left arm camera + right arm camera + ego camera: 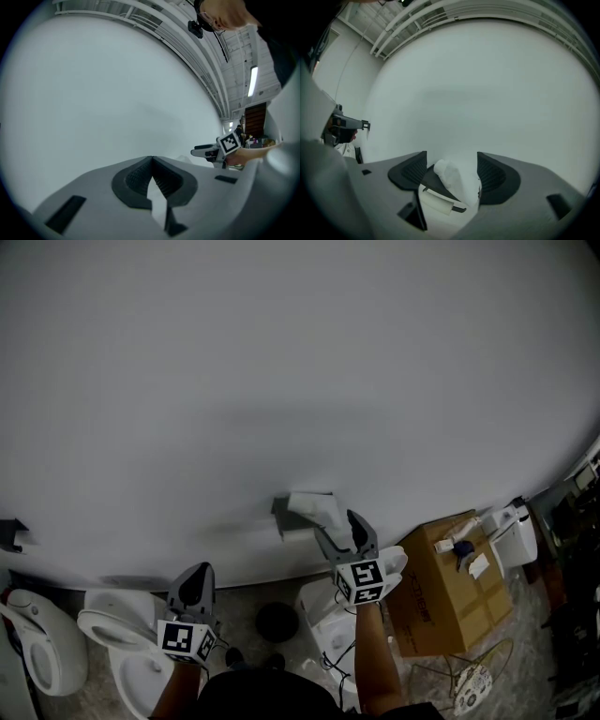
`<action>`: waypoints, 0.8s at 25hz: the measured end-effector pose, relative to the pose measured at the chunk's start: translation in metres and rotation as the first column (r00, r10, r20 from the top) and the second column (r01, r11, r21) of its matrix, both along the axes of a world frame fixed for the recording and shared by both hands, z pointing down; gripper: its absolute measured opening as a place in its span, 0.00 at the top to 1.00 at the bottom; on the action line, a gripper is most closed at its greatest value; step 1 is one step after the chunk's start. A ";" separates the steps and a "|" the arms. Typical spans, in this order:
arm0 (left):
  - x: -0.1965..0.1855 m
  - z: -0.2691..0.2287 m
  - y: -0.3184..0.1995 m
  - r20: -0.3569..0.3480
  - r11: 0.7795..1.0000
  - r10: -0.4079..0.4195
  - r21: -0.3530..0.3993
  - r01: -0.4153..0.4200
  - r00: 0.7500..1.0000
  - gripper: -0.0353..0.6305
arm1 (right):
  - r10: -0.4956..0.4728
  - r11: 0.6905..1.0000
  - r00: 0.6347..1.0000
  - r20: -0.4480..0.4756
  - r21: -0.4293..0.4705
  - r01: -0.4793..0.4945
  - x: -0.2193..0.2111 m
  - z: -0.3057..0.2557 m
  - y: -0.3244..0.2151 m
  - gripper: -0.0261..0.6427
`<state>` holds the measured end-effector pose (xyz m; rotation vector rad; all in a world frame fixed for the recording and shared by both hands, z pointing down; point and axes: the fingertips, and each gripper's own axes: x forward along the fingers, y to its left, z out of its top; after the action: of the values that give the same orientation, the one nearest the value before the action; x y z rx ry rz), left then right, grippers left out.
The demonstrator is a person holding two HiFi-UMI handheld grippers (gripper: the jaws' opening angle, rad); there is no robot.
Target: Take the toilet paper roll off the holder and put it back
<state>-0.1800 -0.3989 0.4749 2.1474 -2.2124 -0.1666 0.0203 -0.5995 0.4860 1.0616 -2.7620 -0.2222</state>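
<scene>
Toilet paper roll (457,180) is at the holder (433,183) on the white wall, and it shows right between the jaws of your right gripper (452,157). Those jaws are apart. The left pad is clear of the paper. I cannot tell if the other pad touches it. So I think you do not have a grip on the roll yet.

Your left gripper (151,159) hangs off to the side, well away from the holder. Its jaws are closed with nothing in them.

Here is what could go wrong. The dark plate of the holder sits right beside the roll. If you close now, you could pinch the plate too, and the roll would not come free. The roll is soft, so a hard squeeze could squash it. If you catch only a loose bit, the paper could unroll. With a weak grip, the roll could fall to the floor.

The toilet bowl (98,622) down at your left is open, and I see nothing in it. The cardboard box (450,601) at your right has a few small things (464,554) lying on top. What is inside it, I cannot see.
</scene>
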 end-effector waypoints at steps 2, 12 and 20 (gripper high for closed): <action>0.001 -0.001 0.000 0.006 1.000 0.005 0.007 -0.005 1.000 0.94 | 0.001 1.000 1.000 0.024 -0.003 0.000 0.002 -0.001 0.011 0.46; 0.007 -0.002 0.002 0.017 0.999 0.026 0.026 -0.027 1.000 0.94 | 0.016 1.000 0.998 0.061 0.000 -0.016 0.009 -0.001 0.060 0.74; 0.003 -0.002 0.004 0.017 0.999 0.020 0.029 -0.021 1.000 0.94 | 0.098 0.995 0.980 0.175 -0.031 -0.094 0.030 -0.005 0.076 0.95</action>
<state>-0.1768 -0.3948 0.4728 2.1942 -2.2099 -0.1819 0.0501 -0.5231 0.4810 1.2619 -2.8495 -0.0866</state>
